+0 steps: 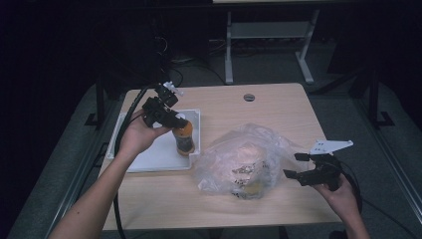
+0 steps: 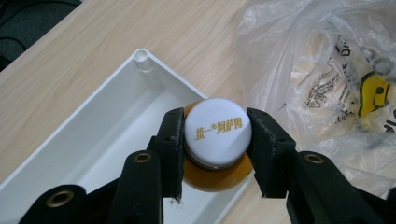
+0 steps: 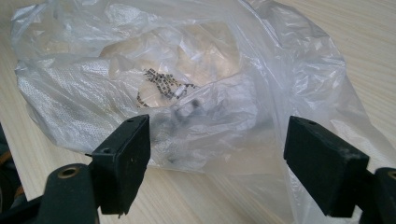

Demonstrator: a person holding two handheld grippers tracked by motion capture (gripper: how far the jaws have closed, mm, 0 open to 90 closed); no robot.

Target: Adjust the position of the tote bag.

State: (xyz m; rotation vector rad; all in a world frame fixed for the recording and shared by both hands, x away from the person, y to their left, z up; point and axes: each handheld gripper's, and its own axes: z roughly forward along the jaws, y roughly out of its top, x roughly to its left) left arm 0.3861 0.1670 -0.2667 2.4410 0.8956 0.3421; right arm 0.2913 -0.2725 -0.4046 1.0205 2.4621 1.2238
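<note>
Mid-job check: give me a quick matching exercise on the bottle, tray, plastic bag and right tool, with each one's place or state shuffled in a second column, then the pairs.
Things:
1. orange bottle
2. white tray
3. clear plastic bag
4. right tool

Places or states:
A. jaws open, nothing between them, pointing at the bag
B. crumpled on the table's middle, packets inside
C. gripped at its white cap by the left tool
D. lying at the table's left side, under the bottle

Pairs: 1-C, 2-D, 3-B, 4-A
</note>
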